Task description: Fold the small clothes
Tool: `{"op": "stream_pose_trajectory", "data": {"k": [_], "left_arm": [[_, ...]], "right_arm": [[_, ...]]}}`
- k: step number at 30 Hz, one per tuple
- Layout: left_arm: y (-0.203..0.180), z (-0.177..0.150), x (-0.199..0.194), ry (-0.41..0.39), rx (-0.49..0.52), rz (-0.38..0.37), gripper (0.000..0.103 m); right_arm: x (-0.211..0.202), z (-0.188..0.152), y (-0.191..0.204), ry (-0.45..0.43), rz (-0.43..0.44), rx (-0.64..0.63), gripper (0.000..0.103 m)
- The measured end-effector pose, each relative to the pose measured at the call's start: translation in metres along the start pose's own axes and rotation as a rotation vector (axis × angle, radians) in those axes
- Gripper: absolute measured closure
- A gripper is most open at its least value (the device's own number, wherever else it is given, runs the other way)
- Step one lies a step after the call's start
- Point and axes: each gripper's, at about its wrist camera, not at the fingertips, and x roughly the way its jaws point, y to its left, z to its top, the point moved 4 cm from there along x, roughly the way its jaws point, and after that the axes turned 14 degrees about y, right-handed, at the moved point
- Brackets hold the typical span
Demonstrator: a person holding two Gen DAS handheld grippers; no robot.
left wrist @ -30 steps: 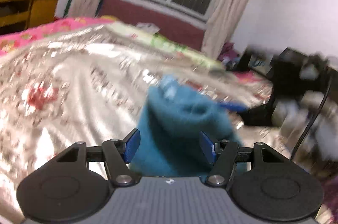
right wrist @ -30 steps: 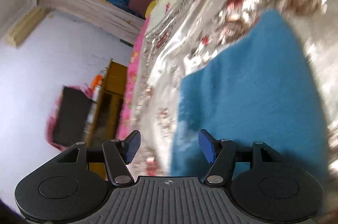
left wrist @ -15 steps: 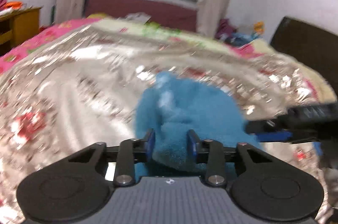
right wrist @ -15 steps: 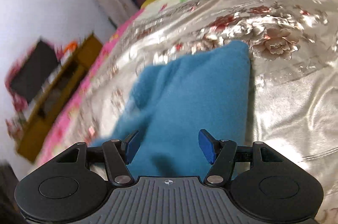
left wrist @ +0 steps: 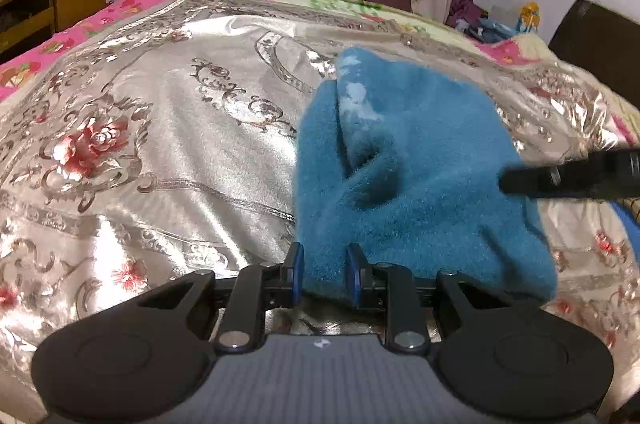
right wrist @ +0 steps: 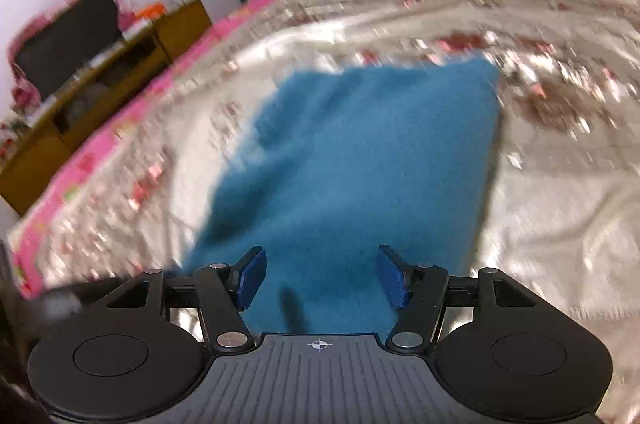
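Left hand-held gripper (left wrist: 322, 274): its blue pads are clamped on the near edge of the blue fleece garment (left wrist: 404, 175), which rises from the pinch and spreads ahead of it over the silver floral bedspread (left wrist: 160, 151).

Only the left wrist view shows a raised fold with pale patches at the garment's far end. It also shows the right hand-held gripper (left wrist: 568, 179) entering as a dark bar from the right, over the garment's right side.

Right hand-held gripper (right wrist: 322, 280): its jaws stand apart and the pads press on nothing. The garment (right wrist: 360, 159) lies flat directly ahead of and beneath them. This view is motion-blurred. It alone shows the garment's squared far corner and a wooden cabinet (right wrist: 100, 95) far to the left.
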Motion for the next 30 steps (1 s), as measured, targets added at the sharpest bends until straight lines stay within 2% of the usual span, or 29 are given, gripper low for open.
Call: {"op": "stream_pose_trajectory", "data": {"k": [4,8,10,11,12,15,18,21,26,30], "left_arm": [[0.0,0.002,0.0,-0.014,-0.006,0.003,0.072],[-0.002,0.001,0.001,-0.023,0.015,0.013,0.072],[0.0,0.002,0.002,-0.021,0.011,0.007,0.07],[0.001,0.002,0.003,-0.019,0.004,0.001,0.07],[0.003,0.001,0.003,-0.019,-0.003,-0.001,0.07],[0.008,0.001,0.002,-0.027,-0.026,-0.013,0.07],[0.009,0.0,-0.003,-0.049,-0.037,-0.026,0.071],[0.009,0.0,-0.005,-0.055,-0.043,-0.028,0.071],[0.021,-0.005,0.003,-0.014,-0.102,-0.031,0.071],[0.023,-0.007,0.009,0.018,-0.105,0.008,0.071]], "right_arm": [[0.023,0.028,0.031,0.02,0.021,-0.089,0.041],[0.054,0.049,0.062,0.059,-0.012,-0.17,0.043],[0.073,0.054,0.069,0.1,-0.067,-0.175,0.046],[0.084,0.056,0.07,0.125,-0.087,-0.176,0.059],[0.091,0.058,0.069,0.14,-0.101,-0.174,0.064],[0.095,0.066,0.063,0.155,-0.06,-0.124,0.073],[0.079,0.073,0.058,0.123,0.013,-0.053,0.079],[0.078,0.078,0.059,0.112,0.047,-0.015,0.081],[0.105,0.072,0.06,0.121,0.094,0.07,0.082],[0.124,0.068,0.071,0.119,0.085,0.042,0.081]]}}
